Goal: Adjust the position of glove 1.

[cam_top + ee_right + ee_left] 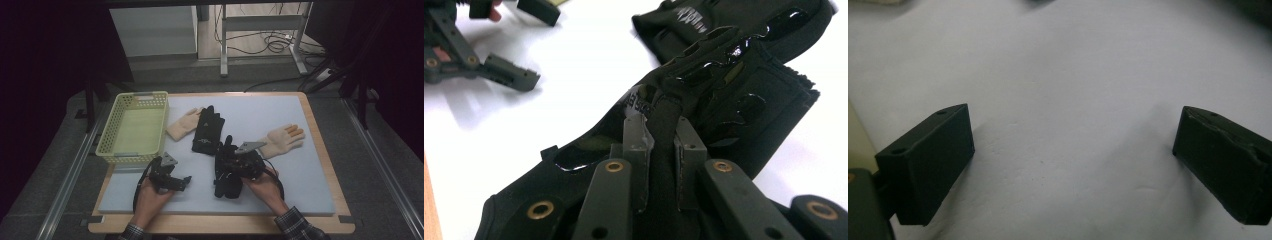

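Observation:
My right gripper (234,164) (659,125) is shut on a fold of a black glove (226,181) (734,100), which lies on the white foam mat (290,190) near the front middle. A second black glove (207,131) (734,20) lies farther back, partly over a beige mannequin hand (181,125). Another mannequin hand (282,140) lies to the right of my right gripper. My left gripper (182,182) (1073,150) (531,45) rests low over bare mat at the front left, open with nothing between its jaws.
A pale yellow perforated basket (142,94) stands at the left of the mat, just behind my left gripper, with nothing in it. The mat sits on a wooden board (220,225). Dark floor, cables and a metal frame lie beyond the table.

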### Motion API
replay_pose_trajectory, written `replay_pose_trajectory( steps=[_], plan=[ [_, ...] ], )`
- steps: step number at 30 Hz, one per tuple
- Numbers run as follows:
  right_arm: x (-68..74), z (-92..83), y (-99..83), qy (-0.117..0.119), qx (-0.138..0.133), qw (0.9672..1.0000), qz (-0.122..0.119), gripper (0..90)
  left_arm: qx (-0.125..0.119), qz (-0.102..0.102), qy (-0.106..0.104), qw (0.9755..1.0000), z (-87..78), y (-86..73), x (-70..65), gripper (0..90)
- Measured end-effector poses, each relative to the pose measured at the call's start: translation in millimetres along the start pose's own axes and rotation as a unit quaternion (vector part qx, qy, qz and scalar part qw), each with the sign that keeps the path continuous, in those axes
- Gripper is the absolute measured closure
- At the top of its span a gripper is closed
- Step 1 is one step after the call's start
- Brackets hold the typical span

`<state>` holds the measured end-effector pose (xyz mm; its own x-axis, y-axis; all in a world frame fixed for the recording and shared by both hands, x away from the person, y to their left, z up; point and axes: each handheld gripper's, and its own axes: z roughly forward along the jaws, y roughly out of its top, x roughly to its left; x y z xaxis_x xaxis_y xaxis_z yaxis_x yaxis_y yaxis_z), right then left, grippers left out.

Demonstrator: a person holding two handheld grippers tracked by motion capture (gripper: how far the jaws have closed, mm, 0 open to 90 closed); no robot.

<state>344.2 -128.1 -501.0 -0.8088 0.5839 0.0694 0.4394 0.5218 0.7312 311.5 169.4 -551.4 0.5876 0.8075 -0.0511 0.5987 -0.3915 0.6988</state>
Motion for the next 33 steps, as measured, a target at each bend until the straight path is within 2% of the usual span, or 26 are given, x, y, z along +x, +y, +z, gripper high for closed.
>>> replay_pose_trajectory(
  steps=[2,3,6,8,12,17,23,28,33],
  plan=[
    [2.4,7.2,-4.8,-0.004,0.012,0.9999,-0.002,73.2,0.0,0.0,0.0,1.0,0.0,0.0,0.0,3.1],
    [2.5,10.0,-6.4,-0.007,0.019,0.9998,-0.003,67.4,0.0,0.0,0.0,1.0,0.0,0.0,0.0,3.1],
    [-1.7,9.8,-6.2,-0.008,0.015,0.9999,0.003,55.4,0.002,0.002,0.0,1.0,-0.2,0.0,0.3,3.1],
    [-6.5,6.5,-2.3,-0.01,0.007,0.9999,0.012,51.2,0.002,0.002,0.0,1.0,-0.2,0.1,0.3,3.1],
    [-15.5,4.6,8.3,-0.021,0.0,0.9997,0.011,46.2,0.002,0.003,0.0,1.0,-0.3,0.1,0.4,3.1],
    [-27.4,10.1,24.0,-0.026,-0.01,0.9995,0.016,43.5,0.002,0.002,0.0,1.0,-0.3,0.0,0.3,3.1],
    [-38.6,28.6,46.6,-0.028,-0.016,0.9992,0.023,40.1,0.002,0.002,0.0,1.0,-0.3,0.1,0.3,3.1],
    [-45.2,47.7,62.8,-0.04,-0.008,0.9992,0.003,42.3,0.003,0.002,0.0,1.0,-0.3,0.1,0.4,3.1],
    [-51.7,67.8,76.7,-0.035,0.001,0.9994,0.0,42.3,0.002,0.002,0.0,1.0,-0.3,0.0,0.4,3.1]
  ],
)
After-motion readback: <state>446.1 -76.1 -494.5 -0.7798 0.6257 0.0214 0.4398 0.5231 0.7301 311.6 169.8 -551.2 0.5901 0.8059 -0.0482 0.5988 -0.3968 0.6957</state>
